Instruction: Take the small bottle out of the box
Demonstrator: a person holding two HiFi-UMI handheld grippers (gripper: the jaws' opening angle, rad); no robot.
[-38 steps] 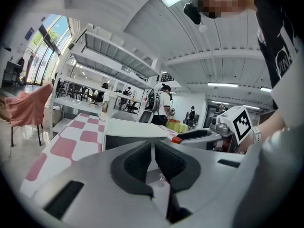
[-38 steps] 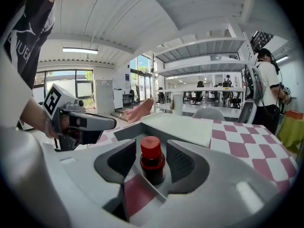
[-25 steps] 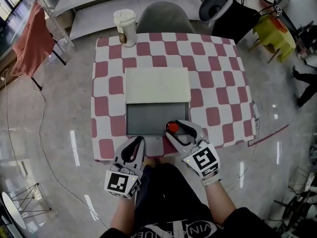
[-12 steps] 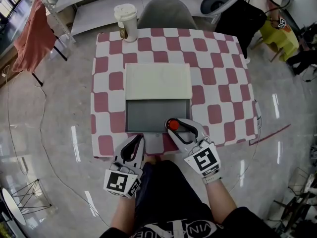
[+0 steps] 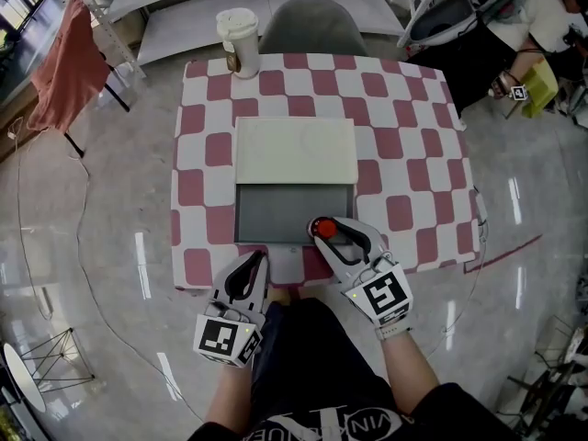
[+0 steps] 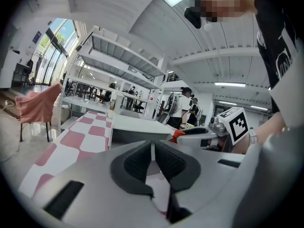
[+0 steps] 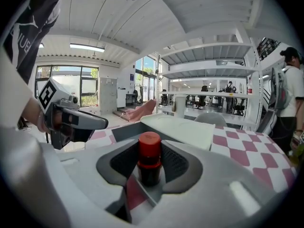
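One grip made: your right tongs [image 5: 328, 234], jaws just closing, pinch the small red-capped dark bottle [image 7: 149, 158] inside the open grey box [image 5: 276, 214]; left tongs [image 5: 251, 265] rest shut, empty. Next: lift it clear.

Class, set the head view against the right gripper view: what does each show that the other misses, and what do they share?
Head view only: the right gripper's own marker cube and the person's lap.
Right gripper view only: the small bottle's dark body, gripped between pads that have just been closing on it, and a ceiling light.
Both: the bottle's red cap, the open box, the checked tablecloth and the left gripper.
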